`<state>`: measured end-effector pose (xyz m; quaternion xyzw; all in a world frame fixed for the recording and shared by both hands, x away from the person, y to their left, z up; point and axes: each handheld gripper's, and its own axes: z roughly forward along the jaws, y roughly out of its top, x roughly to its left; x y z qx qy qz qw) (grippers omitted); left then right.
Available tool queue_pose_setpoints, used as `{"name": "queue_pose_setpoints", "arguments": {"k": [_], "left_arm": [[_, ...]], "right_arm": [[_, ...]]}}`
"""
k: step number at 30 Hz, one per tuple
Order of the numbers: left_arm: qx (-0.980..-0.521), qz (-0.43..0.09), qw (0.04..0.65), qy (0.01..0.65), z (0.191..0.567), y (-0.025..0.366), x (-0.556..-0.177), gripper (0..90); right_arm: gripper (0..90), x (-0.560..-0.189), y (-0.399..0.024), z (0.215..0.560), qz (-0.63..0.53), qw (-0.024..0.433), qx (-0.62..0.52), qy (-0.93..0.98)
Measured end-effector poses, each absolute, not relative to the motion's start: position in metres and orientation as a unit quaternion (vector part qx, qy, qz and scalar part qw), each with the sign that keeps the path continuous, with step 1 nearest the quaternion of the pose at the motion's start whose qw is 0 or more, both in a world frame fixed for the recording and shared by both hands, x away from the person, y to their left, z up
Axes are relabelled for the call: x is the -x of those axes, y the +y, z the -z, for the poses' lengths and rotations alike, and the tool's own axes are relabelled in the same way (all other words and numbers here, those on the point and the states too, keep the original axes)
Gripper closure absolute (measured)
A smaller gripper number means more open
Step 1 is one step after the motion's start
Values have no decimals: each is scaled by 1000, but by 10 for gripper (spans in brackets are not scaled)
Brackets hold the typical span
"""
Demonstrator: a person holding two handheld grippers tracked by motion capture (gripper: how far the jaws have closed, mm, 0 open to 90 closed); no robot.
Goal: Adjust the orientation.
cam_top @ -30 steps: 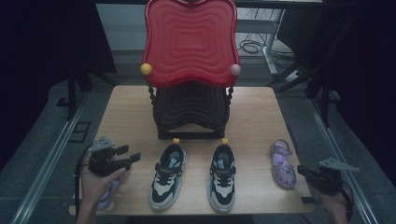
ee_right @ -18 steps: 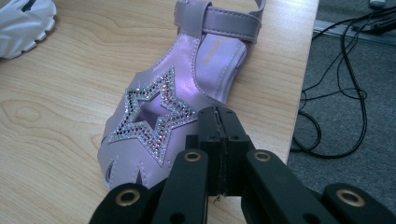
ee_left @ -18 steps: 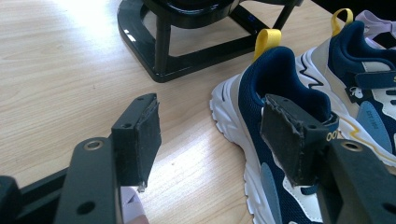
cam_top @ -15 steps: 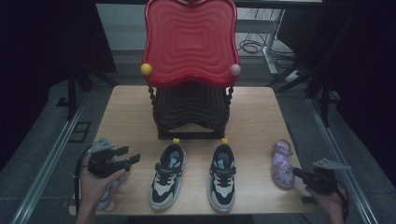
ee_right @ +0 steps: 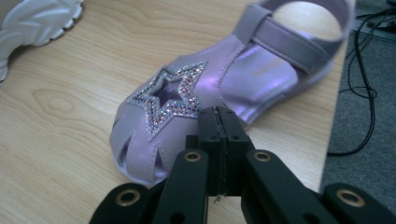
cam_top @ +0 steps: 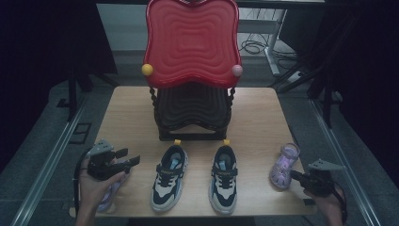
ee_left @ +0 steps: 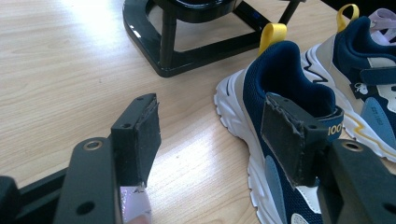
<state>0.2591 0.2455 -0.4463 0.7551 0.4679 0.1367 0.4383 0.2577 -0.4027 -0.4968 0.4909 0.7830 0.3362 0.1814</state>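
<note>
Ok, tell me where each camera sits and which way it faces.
High view: above the table's near edge, looking forward and down on the table; both hands and grippers enter below.
Left gripper view: rides the left gripper, jaws apart, facing a navy sneaker.
Right gripper view: rides the right gripper, jaws together, facing the purple sandal.
Shared: the high view also shows sandal and sneaker.

My left claw [cam_top: 133,161] is wide open, and there is bare table [cam_top: 127,122] in front of it, up to the black stand [cam_top: 190,115]. The left sneaker [cam_top: 168,178] is in the way on one side. The other sneaker [cam_top: 224,179] stands just beside it, with a thin gap between them. My right claw [cam_top: 295,175] is squeezed closed, and the purple sandal [cam_top: 283,165] sits right in front of its tip. The table edge is near on its outer side. The big red tray [cam_top: 190,44] hangs over the back of the table.
</note>
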Motion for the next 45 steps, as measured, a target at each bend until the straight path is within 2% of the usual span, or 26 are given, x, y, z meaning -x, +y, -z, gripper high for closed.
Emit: {"name": "queue_pose_setpoints", "arguments": {"k": [11, 19, 32, 45], "left_arm": [[-757, -136, 436, 468, 448, 245, -259, 369], [-759, -133, 433, 468, 449, 246, -260, 368], [-758, -136, 433, 469, 447, 249, -259, 367], [-755, -140, 433, 472, 447, 254, -256, 367]], "right_arm": [[893, -263, -371, 496, -335, 162, -455, 809], [893, -271, -342, 498, -312, 193, -446, 817], [893, -283, -323, 500, -301, 217, -462, 806], [893, -291, -317, 499, -304, 219, -463, 804]]}}
